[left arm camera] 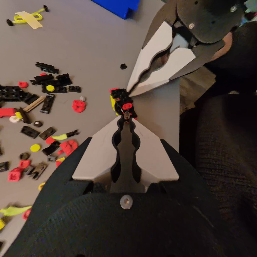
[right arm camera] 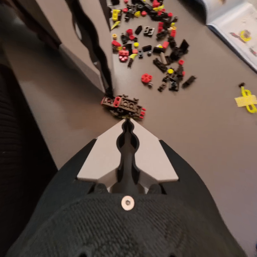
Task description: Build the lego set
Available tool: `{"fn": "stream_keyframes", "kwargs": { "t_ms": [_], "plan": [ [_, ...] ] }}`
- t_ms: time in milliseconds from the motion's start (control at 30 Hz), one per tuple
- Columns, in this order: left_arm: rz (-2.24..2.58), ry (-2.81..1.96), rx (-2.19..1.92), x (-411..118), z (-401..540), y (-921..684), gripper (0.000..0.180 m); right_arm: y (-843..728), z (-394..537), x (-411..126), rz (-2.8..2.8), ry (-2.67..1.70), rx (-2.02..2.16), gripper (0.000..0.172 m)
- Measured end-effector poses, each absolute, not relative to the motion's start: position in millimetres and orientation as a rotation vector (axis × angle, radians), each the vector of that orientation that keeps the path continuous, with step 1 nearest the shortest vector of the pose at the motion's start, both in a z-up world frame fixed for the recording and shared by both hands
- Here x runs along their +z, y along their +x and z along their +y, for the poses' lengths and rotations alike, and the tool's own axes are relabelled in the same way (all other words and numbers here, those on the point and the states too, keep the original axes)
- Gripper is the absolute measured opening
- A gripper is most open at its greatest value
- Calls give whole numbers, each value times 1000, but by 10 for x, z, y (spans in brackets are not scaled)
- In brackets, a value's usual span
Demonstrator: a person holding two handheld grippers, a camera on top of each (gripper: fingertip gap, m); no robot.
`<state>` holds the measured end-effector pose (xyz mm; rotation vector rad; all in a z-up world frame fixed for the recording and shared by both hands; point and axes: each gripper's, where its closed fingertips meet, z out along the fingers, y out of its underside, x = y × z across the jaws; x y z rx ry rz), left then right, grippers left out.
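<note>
A small brick assembly (left arm camera: 122, 102) of black plates, with red and yellow pieces, is held just above the grey table (left arm camera: 90, 48) near its edge. My left gripper (left arm camera: 126, 118) is shut on a small dark piece at the assembly's near end. My right gripper (left arm camera: 129, 94) comes in from the upper right, its tips closed on the far end. In the right wrist view, the right gripper (right arm camera: 127, 121) pinches the assembly (right arm camera: 123, 107) by its thin lower edge. The left gripper (right arm camera: 109, 91) meets the assembly's left end there.
Several loose black, red and yellow bricks (left arm camera: 45, 89) lie left of the assembly, including a red round piece (left arm camera: 78, 106). A yellow cord with tape (left arm camera: 29, 18) and a blue box (left arm camera: 119, 7) lie farther off. An open booklet (right arm camera: 236, 32) lies at the right. Dark clothing (left arm camera: 222, 139) is beyond the table edge. The left gripper's tips are roughly 5 cm from the right gripper's.
</note>
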<state>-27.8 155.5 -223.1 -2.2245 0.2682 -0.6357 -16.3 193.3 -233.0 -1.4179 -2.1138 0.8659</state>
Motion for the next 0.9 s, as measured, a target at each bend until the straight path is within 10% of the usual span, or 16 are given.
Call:
{"fn": "stream_keyframes", "kwargs": {
  "t_ms": [33, 900],
  "plan": [
    [282, -2230, -672, -2234, 1544, -223, 5, -172, 1978, -2323, -2085, -1427, 850, 0],
    [385, -2252, -672, -2224, 1592, -155, 5, -69, 1864, -2288, -2059, -1465, 954, 0]
  ]
}}
